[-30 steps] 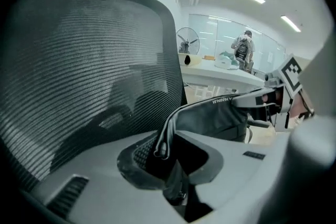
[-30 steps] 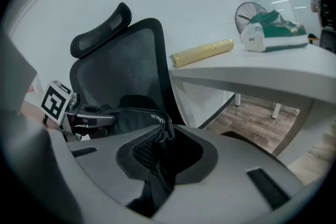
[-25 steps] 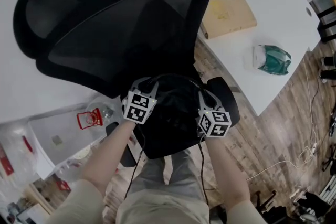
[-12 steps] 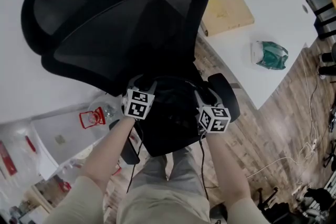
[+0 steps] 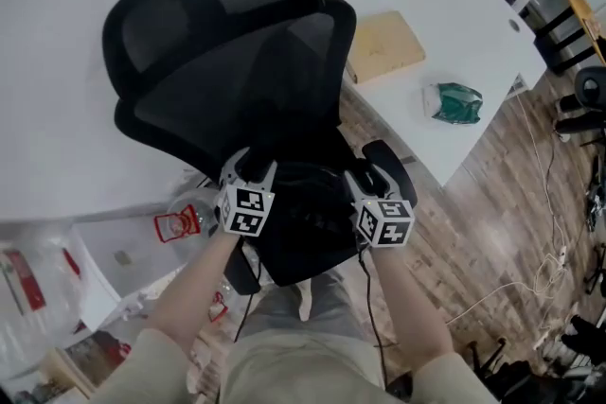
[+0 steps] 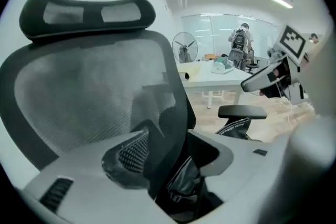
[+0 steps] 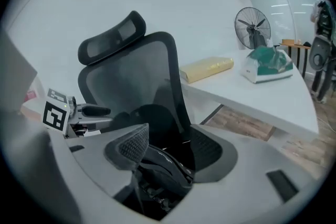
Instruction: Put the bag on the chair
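Observation:
A black bag (image 5: 308,215) lies on the seat of the black mesh office chair (image 5: 237,95). My left gripper (image 5: 248,177) stands at the bag's left side and my right gripper (image 5: 371,183) at its right side. In the left gripper view the jaws of the left gripper (image 6: 170,147) are opening, with a black strap of the bag (image 6: 184,183) standing loose between them. In the right gripper view the right gripper (image 7: 168,147) is opening too, with the bag's handle (image 7: 157,165) lying between its pads, not pressed.
A white table (image 5: 473,24) behind the chair carries a tan box (image 5: 383,45) and a green and white packet (image 5: 454,102). The chair's right armrest (image 5: 393,167) is beside my right gripper. A red-trimmed glass item (image 5: 175,224) sits low at the left. Cables lie on the wooden floor (image 5: 511,232).
Both grippers have stayed over the seat, and the right one's fingers look wider apart now. The head view has pulled back, so the chair looks smaller and sits further right.

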The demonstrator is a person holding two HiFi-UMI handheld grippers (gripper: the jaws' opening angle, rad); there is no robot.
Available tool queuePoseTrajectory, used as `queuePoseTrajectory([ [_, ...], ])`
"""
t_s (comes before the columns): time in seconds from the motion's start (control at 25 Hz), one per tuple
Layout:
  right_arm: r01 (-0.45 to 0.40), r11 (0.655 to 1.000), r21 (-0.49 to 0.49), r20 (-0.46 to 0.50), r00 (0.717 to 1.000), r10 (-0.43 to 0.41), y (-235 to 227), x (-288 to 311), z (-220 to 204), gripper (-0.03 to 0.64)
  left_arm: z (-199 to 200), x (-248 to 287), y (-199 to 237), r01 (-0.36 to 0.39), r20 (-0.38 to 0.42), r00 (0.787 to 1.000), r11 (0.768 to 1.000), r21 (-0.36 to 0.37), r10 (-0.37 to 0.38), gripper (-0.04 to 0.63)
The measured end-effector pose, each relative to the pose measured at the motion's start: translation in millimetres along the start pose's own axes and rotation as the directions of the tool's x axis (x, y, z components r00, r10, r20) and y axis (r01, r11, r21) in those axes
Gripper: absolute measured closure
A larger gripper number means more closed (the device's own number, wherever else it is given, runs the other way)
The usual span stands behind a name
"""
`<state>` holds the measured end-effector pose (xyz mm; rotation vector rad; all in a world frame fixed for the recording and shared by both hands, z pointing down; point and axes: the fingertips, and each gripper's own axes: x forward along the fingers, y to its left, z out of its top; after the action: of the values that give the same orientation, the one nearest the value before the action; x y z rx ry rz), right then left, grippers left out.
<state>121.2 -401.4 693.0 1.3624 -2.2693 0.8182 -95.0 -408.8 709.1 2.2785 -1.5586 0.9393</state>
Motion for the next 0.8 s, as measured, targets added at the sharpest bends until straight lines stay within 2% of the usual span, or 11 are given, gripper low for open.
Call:
queuePoseTrajectory([
  [0.12,-0.010,1.000,-0.004,0.054,0.999,0.010,15,-28,29,0.388,25,-34,11,-0.058,0.097,0.994,0.997,0.045,0.054,0.369],
  [0.2,-0.017,1.000,-0.014,0.096,0.995,0.019,28,-47,50,0.416,45,-61,19,-0.105,0.200,0.976,0.993,0.061,0.091,0.382],
  [0.28,-0.029,0.999,-0.025,0.141,0.989,0.032,42,-67,71,0.436,67,-91,25,-0.151,0.329,0.936,0.986,0.067,0.121,0.394],
  [0.4,-0.051,0.997,-0.053,0.207,0.977,0.061,66,-94,100,0.453,99,-133,33,-0.226,0.501,0.852,0.970,0.086,0.153,0.408],
  [0.44,-0.060,0.996,-0.065,0.223,0.972,0.073,74,-102,108,0.454,107,-145,34,-0.251,0.532,0.831,0.963,0.100,0.161,0.417],
  [0.52,-0.082,0.992,-0.093,0.250,0.963,0.103,92,-116,119,0.459,119,-164,32,-0.289,0.567,0.806,0.949,0.128,0.169,0.419],
  [0.64,-0.110,0.985,-0.136,0.270,0.952,0.144,114,-132,129,0.462,128,-180,19,-0.303,0.594,0.790,0.939,0.162,0.152,0.425],
  [0.8,-0.128,0.980,-0.152,0.272,0.948,0.166,129,-142,126,0.463,126,-184,2,-0.280,0.591,0.793,0.951,0.134,0.151,0.425],
])
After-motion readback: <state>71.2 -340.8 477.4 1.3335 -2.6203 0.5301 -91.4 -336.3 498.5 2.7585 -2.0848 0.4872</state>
